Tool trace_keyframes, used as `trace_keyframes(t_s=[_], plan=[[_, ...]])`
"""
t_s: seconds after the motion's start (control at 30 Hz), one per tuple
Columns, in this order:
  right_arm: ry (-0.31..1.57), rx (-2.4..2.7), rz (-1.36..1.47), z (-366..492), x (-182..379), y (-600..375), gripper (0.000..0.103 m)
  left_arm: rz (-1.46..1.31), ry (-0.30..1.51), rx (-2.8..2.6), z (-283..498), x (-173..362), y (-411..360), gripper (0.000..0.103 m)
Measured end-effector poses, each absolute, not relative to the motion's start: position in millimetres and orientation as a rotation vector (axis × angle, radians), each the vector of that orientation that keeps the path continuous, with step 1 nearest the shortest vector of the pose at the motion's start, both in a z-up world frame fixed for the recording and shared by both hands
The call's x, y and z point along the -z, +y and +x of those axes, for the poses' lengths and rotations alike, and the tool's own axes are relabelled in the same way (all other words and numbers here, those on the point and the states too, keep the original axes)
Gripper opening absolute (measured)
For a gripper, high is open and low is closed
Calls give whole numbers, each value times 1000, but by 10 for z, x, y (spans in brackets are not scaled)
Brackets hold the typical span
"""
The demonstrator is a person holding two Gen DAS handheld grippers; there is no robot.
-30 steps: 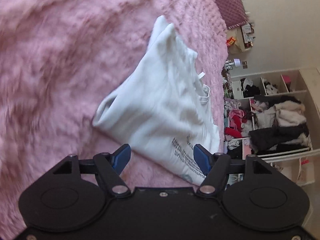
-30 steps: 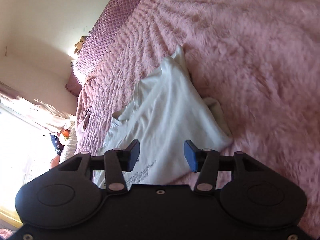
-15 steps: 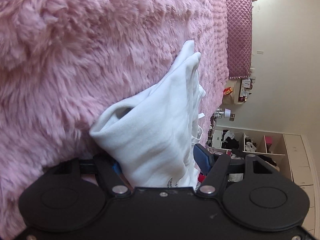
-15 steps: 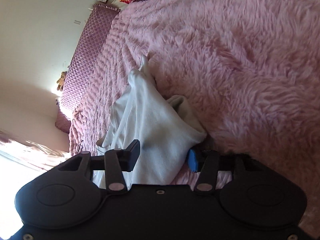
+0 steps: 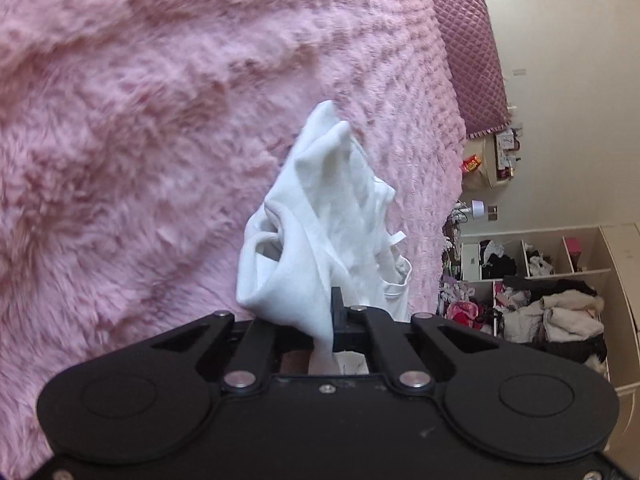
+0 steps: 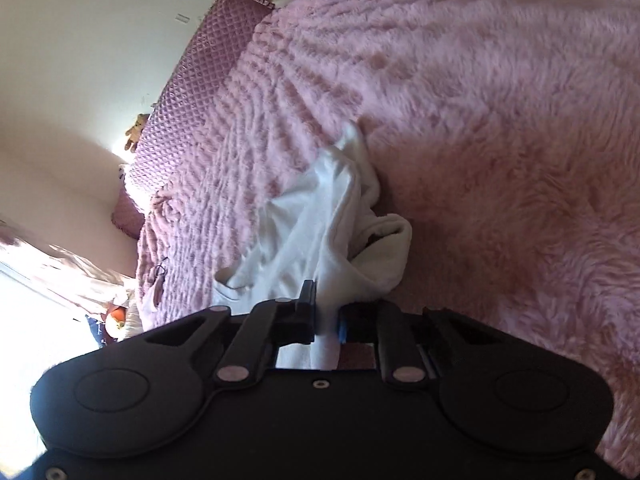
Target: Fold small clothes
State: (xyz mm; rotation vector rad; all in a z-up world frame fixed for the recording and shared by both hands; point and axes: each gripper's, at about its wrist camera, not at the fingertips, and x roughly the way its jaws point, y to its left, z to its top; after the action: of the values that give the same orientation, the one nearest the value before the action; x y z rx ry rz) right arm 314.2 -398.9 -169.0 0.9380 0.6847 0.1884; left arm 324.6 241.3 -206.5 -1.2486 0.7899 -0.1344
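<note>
Now I see both grippers closed on the same white shirt, each from its own side. My left gripper has its fingers pressed together on a bunched corner of the cloth, and almost no gap shows between them. From this pinch the shirt rises in loose folds, with an open rolled edge to the left and a small white tag sticking out to the right. Its far tip lies on the pink blanket that covers the bed.

My right gripper is in the same state: its fingers are shut tight on another part of the shirt, and a thin blue strip of pad shows beside the cloth. In the right view the shirt is crumpled, with a thick rolled fold to the right of the pinch and a flatter part spreading to the left. It rests on the blanket beyond the gripper, but I cannot tell how much of it is lifted.

Beyond the bed, the left view shows a quilted purple headboard and open shelves full of piled clothes. The right view shows the headboard against a pale wall, with a small plush toy just beside it.
</note>
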Motion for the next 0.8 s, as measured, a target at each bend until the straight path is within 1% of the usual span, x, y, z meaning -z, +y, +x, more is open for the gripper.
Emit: trace_keyframes(t_s=[0.13, 0.23, 0.33, 0.43, 0.47, 0.5, 0.57, 0.6, 0.63, 0.67, 0.7, 0.73, 0.77, 0.8], plan=[[681, -231, 954, 2914, 1495, -3961, 9, -1144, 742, 202, 2990, 1636, 2443, 1], [701, -238, 959, 2611, 1544, -3981, 9, -1127, 777, 214, 2618, 1607, 2441, 1], [762, -194, 987, 2318, 1805, -4057, 9, -1106, 866, 179, 2172, 1944, 2427, 1], [823, -132, 1015, 2083, 2153, -4169, 9, -1166, 952, 116, 1854, 2498, 2450, 2], [837, -138, 1015, 2038, 2258, -4198, 9, -1157, 964, 109, 1800, 2618, 2453, 6], [853, -140, 973, 2017, 2325, -4211, 10, -1123, 978, 85, 1763, 2707, 2459, 16], [891, -160, 794, 2021, 2359, -4213, 10, -1090, 974, 97, 1734, 2719, 2507, 17], [902, -181, 750, 2030, 2316, -4224, 10, -1052, 978, 92, 1736, 2655, 2535, 21], [914, -188, 721, 2043, 2246, -4237, 14, -1007, 990, 81, 1756, 2563, 2577, 25], [928, -194, 677, 2084, 2132, -4245, 26, -943, 997, 63, 1771, 2454, 2602, 32], [931, -183, 618, 2119, 2012, -4237, 32, -866, 992, 44, 1794, 2326, 2623, 41], [913, -172, 542, 2156, 1862, -4204, 35, -763, 970, 22, 1860, 2150, 2646, 45], [880, -179, 467, 2199, 1719, -4161, 39, -674, 937, 7, 1903, 2002, 2648, 51], [837, -196, 402, 2257, 1584, -4106, 41, -595, 898, 7, 1959, 1874, 2630, 52]])
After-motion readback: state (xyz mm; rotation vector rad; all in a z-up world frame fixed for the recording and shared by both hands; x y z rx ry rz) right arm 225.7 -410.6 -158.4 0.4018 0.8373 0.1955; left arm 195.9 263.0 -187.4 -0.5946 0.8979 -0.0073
